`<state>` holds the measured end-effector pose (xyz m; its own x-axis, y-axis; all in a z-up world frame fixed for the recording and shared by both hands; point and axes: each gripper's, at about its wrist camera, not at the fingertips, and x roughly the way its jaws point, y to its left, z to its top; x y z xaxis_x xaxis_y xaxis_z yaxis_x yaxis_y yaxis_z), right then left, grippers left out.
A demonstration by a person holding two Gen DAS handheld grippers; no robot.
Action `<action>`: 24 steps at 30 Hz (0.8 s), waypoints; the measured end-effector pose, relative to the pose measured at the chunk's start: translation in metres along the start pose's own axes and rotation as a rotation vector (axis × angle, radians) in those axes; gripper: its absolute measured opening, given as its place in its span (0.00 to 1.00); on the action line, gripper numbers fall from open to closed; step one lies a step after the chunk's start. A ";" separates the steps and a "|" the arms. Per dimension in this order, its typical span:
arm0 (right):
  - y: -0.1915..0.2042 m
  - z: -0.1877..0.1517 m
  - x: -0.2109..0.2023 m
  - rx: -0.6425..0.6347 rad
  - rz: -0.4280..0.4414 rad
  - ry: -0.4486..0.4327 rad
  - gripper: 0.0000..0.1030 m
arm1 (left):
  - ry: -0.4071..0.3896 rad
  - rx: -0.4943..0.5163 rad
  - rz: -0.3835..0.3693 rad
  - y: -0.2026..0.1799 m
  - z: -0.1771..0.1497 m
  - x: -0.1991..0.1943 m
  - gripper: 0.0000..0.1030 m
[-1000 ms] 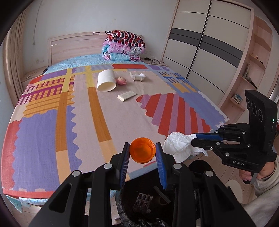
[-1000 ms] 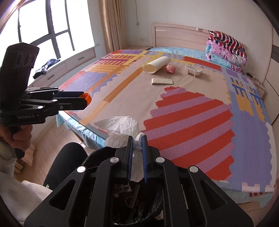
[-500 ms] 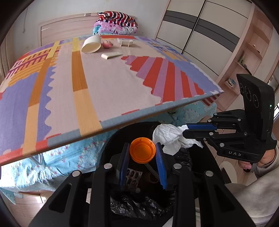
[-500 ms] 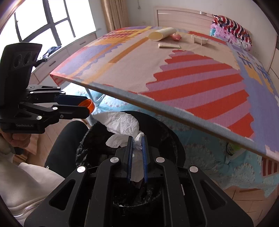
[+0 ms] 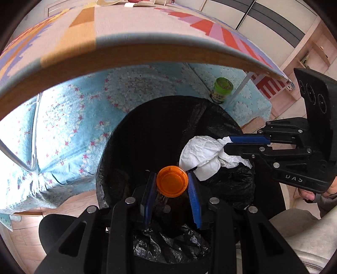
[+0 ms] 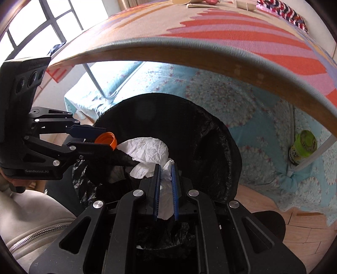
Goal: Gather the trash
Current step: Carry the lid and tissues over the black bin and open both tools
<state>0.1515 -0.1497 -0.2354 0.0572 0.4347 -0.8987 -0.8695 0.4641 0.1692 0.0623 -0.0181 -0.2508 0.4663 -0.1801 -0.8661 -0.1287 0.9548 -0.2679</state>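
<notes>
While both grippers hover, bin (image 5: 147, 118) mouth open

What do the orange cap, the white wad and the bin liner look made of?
Cap: likely smooth molded plastic, slightly translucent, with a raised rim. Wad: probably tissue or thin paper, matte and finely creased; thin plastic cannot be ruled out. Liner: thin black plastic film, glossy and wrinkled.

Wooden-edged board (image 5: 134, 55) w/ a striped orange, purple and beige mat arches across the top, standing on thin metal legs (image 6: 95, 81). Beneath it hangs a light-blue floral bedsheet (image 5: 69, 118) — reaching down to the light wood plank floor (image 6: 305, 229). Bright daylight comes thru a dark-framed window (image 6: 40, 25) at left. White wardrobe w/ dark bands (image 5: 271, 20) — beside it wooden shelving (image 5: 311, 54).
</notes>
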 end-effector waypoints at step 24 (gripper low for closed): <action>-0.005 0.000 0.005 0.024 -0.026 0.019 0.30 | 0.024 -0.029 -0.006 -0.007 -0.001 0.007 0.53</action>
<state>0.1565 -0.1501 -0.2406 0.0705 0.4075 -0.9105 -0.8559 0.4936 0.1546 0.0650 -0.0261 -0.2555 0.4459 -0.1919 -0.8743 -0.1517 0.9464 -0.2851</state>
